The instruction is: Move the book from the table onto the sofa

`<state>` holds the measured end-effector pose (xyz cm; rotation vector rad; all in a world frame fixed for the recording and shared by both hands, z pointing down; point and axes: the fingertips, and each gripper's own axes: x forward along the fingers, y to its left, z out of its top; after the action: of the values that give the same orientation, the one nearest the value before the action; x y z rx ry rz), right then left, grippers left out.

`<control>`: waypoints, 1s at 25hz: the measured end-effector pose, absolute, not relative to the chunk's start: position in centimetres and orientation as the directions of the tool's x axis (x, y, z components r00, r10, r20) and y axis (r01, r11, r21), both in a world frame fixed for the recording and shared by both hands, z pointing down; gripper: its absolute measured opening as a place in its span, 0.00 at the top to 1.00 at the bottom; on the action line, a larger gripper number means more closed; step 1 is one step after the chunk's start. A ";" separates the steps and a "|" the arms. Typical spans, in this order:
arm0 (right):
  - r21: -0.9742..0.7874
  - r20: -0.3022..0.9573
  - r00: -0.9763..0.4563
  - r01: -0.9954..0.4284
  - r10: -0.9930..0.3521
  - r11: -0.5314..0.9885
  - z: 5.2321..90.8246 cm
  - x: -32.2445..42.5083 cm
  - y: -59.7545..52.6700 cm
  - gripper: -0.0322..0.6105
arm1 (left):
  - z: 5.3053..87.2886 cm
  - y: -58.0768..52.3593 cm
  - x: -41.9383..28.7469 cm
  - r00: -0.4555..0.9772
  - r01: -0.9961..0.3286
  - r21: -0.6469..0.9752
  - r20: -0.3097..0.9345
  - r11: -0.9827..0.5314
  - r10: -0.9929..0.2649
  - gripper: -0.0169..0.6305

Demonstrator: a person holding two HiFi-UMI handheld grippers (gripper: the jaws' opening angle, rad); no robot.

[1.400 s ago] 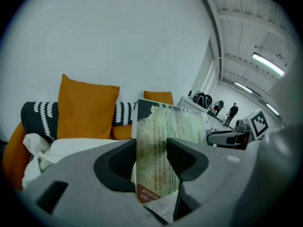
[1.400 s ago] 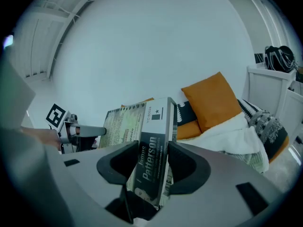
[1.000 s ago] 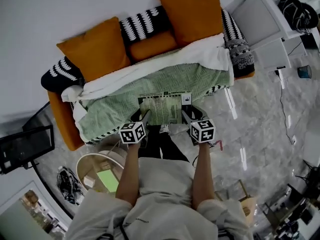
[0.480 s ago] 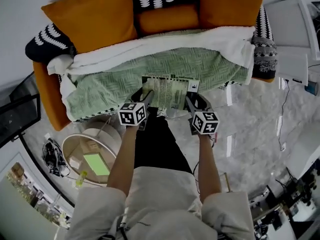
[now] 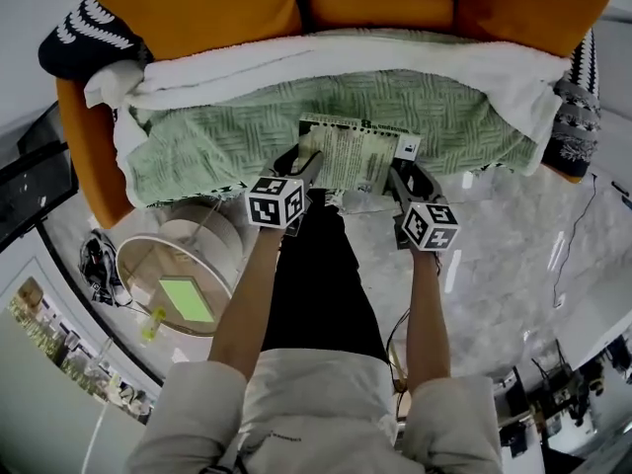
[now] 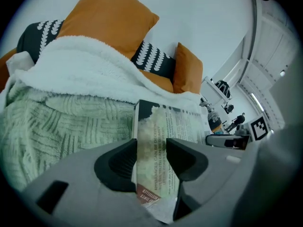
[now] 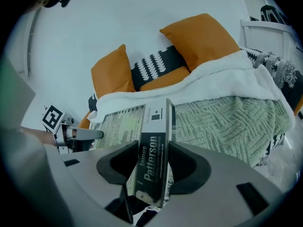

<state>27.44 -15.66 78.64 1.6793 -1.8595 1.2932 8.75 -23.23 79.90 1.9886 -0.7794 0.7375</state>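
**Both grippers hold the book at the front edge of the sofa**

Two grippers hold one book (image 5: 348, 152) between them. The left gripper (image 5: 308, 166) has its jaws clamped on the left edge of the book. The right gripper (image 5: 399, 178) has its jaws clamped on the right edge, where the dark spine is. In the left gripper view the printed cover fills the gap, and both jaws press on it. In the right gripper view the spine sits tight between the two jaws, and the left gripper shows at the far side of the book.

The book lies nearly flat with its printed side up. It is at the front edge of the sofa (image 5: 87, 156), close to the middle of the seat. Its far half is over the green blanket (image 5: 217, 141) that covers the seat. Its near half sticks out past the front edge, over the person's legs. I cannot tell if the book touches the blanket.

A white blanket (image 5: 326, 62) lies along the back edge of the seat, behind the green one. Orange cushions (image 5: 188, 3) lean at the back of the sofa. A black-and-white pillow (image 5: 84, 38) sits at the sofa's left end.

A round surface (image 5: 148, 255) stands on the shiny floor (image 5: 494, 265) near the sofa's front left corner. A green sheet (image 5: 186, 299) shows on it.
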 end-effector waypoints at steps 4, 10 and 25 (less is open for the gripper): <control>-0.417 0.744 -0.313 -0.908 -0.591 -0.045 80.8 26.0 -17.3 0.64 | 81.8 -23.6 6.8 0.605 -0.770 0.480 0.758 -0.419 -0.244 0.67; -0.403 0.765 -0.330 -0.915 -0.553 -0.011 81.8 25.0 -19.3 0.64 | 82.4 -24.1 5.3 0.595 -0.784 0.488 0.766 -0.383 -0.242 0.70; -0.381 0.816 -0.324 -0.924 -0.478 -0.023 85.5 24.8 -25.2 0.64 | 86.7 -29.4 5.0 0.584 -0.789 0.503 0.792 -0.353 -0.178 0.70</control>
<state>24.76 -25.25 85.53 1.4616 -1.8091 1.3119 5.04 -29.39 86.69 1.8514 -0.7842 0.7962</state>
